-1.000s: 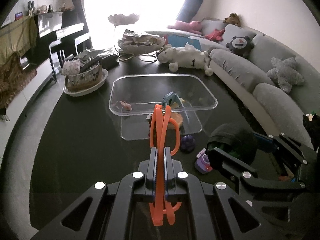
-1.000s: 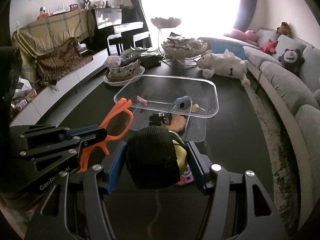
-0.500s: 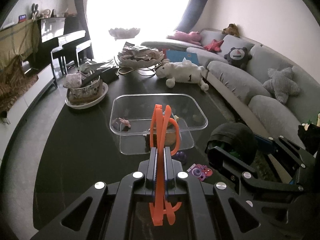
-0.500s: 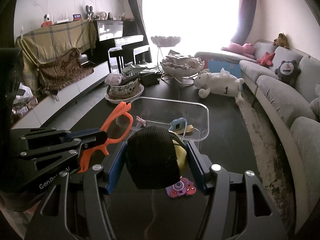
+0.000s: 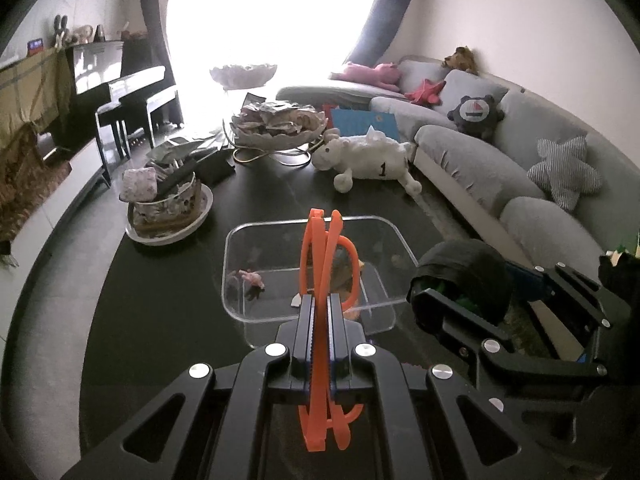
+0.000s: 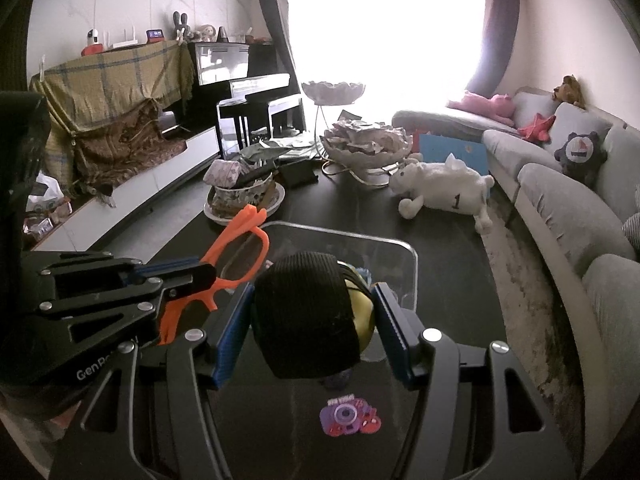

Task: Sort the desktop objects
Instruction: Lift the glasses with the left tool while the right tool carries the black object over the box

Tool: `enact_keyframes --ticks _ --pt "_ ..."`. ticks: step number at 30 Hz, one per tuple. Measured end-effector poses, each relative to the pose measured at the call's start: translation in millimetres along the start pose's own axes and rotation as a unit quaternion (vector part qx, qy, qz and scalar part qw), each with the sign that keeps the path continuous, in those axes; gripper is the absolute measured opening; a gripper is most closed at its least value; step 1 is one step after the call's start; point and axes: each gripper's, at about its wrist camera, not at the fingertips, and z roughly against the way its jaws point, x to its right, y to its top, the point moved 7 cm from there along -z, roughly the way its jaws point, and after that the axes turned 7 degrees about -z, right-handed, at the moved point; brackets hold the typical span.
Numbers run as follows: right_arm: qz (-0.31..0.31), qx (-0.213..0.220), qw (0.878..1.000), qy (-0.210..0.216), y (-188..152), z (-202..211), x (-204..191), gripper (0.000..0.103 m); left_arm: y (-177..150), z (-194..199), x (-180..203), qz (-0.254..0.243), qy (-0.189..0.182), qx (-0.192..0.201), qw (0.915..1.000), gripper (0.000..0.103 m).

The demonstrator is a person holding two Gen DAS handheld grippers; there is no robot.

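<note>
While both tools hang above the dark surface (image 5: 152, 320), notes as follows.

Left hand-held gripper (image 5: 319, 312): clamped tight on the orange glasses (image 5: 326, 264); the pads pinch the folded frame edge-on, temple arms sticking out toward the camera and the lens rims reaching out past the fingertips.

Right hand-held gripper (image 6: 308, 320): part-way closed around a dark knitted toy (image 6: 306, 316) with a yellow patch on its right side; blue pads press on both flanks.

Glasses, place: in the air over the near edge of the clear tray (image 5: 234, 248), not touching it.

Knitted toy, place: also in the air, just near of the tray's right end, seen from the left wrist at (image 5: 464, 276).

Tray contents: a small pink figure (image 5: 252, 278) at the left, a few more small bits I cannot identify.

Left on the surface: a purple toy camera (image 6: 347, 419), near side, below the right tool.

Handling, glasses: light thin plastic, probably springy; a hold at the bridge or hinge should resist twisting better than a hold on the temple tips. Lenses may scuff if dropped.

Handling, knitted toy: soft, compressible, light; grippy fabric, a mid-body squeeze looks secure.

Far clutter: white plush sheep (image 5: 368, 160), a bowl of wrappers (image 5: 278, 124); not in play.
</note>
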Motion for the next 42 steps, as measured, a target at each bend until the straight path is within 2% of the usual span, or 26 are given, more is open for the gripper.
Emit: enact_keyframes --ticks 11,24,33,42 --pt "-0.001 -0.012 1.000 -0.014 17 -29 11 0.057 21 -27 -6 -0.015 -0.002 -0.002 0.9999 0.005" --pt "-0.007 -0.047 0.999 -0.025 33 -92 30 0.057 45 -82 -21 -0.018 0.004 -0.030 0.9994 0.003" --pt "-0.006 -0.077 0.996 -0.036 26 -138 41 0.057 41 -125 -34 -0.012 0.007 -0.060 0.9981 0.003" --pt "-0.006 -0.115 0.992 -0.047 7 -177 51 0.057 23 -164 -40 -0.001 0.010 -0.095 0.9954 0.003"
